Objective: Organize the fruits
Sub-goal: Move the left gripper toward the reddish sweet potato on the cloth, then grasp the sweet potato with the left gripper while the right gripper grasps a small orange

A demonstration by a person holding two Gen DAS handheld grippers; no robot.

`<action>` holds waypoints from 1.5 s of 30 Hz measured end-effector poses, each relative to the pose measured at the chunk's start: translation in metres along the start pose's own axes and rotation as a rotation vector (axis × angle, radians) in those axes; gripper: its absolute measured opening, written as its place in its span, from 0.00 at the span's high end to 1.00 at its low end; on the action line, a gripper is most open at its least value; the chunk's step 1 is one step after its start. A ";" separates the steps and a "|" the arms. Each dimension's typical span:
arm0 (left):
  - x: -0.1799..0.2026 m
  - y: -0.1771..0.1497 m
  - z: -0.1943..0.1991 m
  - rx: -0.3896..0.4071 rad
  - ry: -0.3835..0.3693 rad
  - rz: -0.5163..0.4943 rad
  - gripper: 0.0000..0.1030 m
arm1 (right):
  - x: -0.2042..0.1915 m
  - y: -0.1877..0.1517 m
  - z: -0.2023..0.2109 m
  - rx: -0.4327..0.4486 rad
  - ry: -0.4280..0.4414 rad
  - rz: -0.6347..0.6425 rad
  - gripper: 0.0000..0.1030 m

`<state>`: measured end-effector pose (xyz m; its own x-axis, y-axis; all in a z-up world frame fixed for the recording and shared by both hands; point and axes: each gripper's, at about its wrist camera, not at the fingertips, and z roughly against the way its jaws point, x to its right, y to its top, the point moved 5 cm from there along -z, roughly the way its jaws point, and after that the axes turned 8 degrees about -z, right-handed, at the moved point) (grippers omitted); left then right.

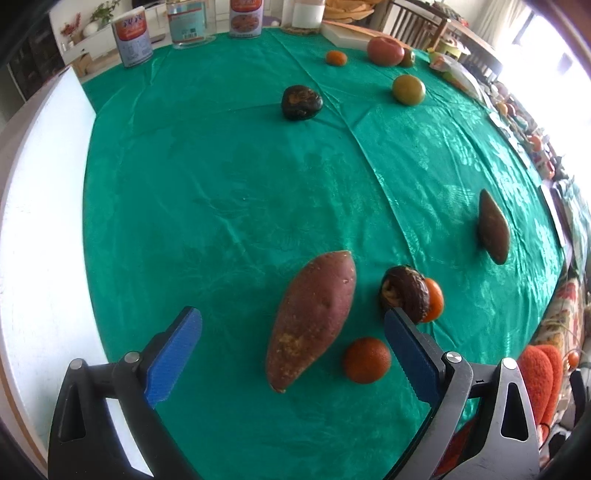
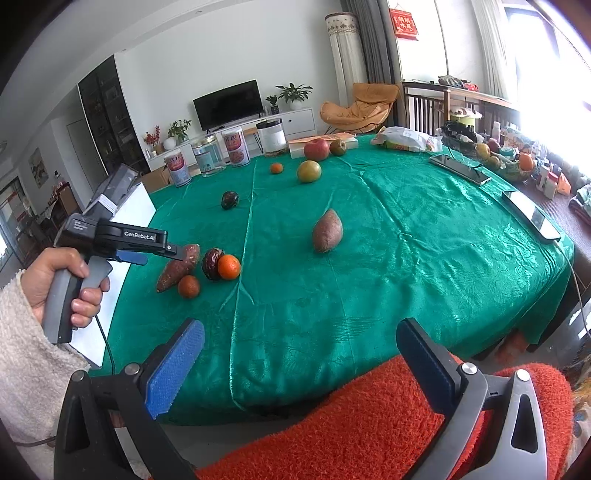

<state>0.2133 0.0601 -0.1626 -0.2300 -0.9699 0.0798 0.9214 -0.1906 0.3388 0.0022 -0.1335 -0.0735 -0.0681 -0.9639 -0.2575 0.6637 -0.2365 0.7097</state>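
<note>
On the green tablecloth (image 1: pixel 221 177) lies a reddish sweet potato (image 1: pixel 310 317) with an orange tangerine (image 1: pixel 366 360) beside it, and a dark wrinkled fruit (image 1: pixel 404 293) touching another tangerine (image 1: pixel 434 299). My left gripper (image 1: pixel 291 339) is open, empty, above the sweet potato; it shows in the right wrist view (image 2: pixel 147 254). A second sweet potato (image 1: pixel 493 227) (image 2: pixel 327 230) lies to the right. A dark avocado (image 1: pixel 301 102), a green apple (image 1: pixel 408 89), a small tangerine (image 1: pixel 336 58) and a red apple (image 1: pixel 385 51) lie farther back. My right gripper (image 2: pixel 301 350) is open, empty, off the table's near edge.
Cans (image 1: pixel 132 40) and jars (image 1: pixel 186 22) stand along the far edge. A white box (image 1: pixel 345 35) sits behind the apples. Phones or tablets (image 2: pixel 460 168) and cluttered goods line the right side. An orange fuzzy cushion (image 2: pixel 369 417) lies below my right gripper.
</note>
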 end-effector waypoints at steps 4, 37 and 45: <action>0.000 0.001 -0.015 -0.020 0.008 -0.020 0.05 | 0.008 0.004 -0.002 -0.019 0.004 -0.029 0.00; -0.013 -0.053 0.003 0.022 0.005 0.070 0.48 | -0.120 0.021 -0.216 -0.536 0.290 0.677 0.70; -0.011 -0.059 0.018 0.074 -0.034 0.131 0.61 | -0.086 0.024 -0.181 -0.573 0.268 0.508 0.71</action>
<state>0.1556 0.0852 -0.1669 -0.1206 -0.9798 0.1593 0.9188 -0.0495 0.3915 0.1585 -0.0342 -0.1529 0.4765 -0.8574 -0.1943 0.8491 0.3915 0.3546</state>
